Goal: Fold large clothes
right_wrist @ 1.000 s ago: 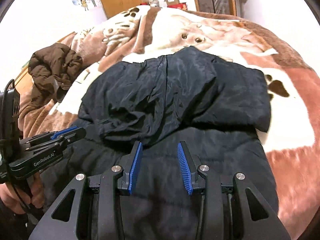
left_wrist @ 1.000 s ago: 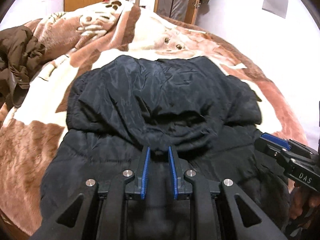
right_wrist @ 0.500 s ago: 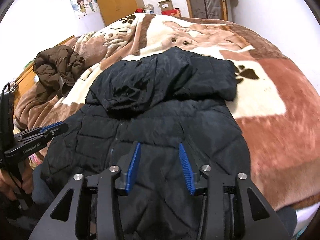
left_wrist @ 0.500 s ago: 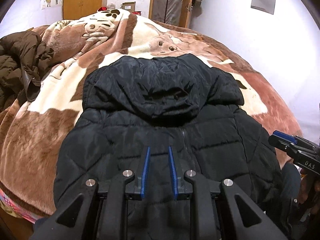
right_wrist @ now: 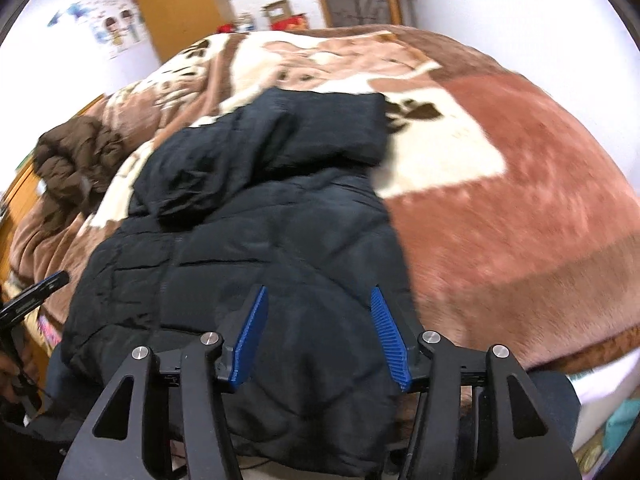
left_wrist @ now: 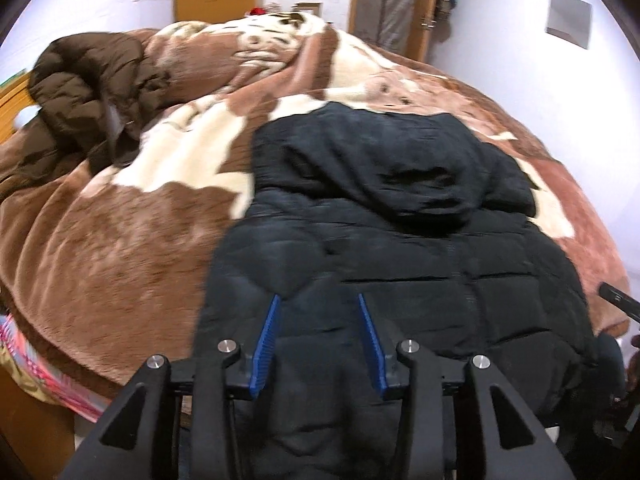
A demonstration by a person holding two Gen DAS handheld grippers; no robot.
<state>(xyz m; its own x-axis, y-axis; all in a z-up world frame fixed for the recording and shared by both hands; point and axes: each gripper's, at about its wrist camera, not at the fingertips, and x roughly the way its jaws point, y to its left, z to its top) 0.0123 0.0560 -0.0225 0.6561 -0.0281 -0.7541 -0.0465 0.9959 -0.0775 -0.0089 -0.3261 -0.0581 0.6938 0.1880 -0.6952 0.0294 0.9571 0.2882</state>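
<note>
At the far left of the bed a brown jacket (left_wrist: 92,92) lies crumpled on the brown and cream blanket (left_wrist: 120,248), well apart from everything else. To its right, near the bed's near edge, the black padded coat (left_wrist: 400,264) is spread flat on the blanket, its hood (left_wrist: 416,168) folded down over the chest at the far end and its hem hanging off the near edge. The left gripper (left_wrist: 318,340) hovers over the coat's near left part, its jaws opening, no cloth pinched between the blue pads (left_wrist: 266,344). The right gripper (right_wrist: 320,336) hovers over the coat's near right part beside its right edge, jaws likewise opening and wider, with nothing gripped between them.
</note>
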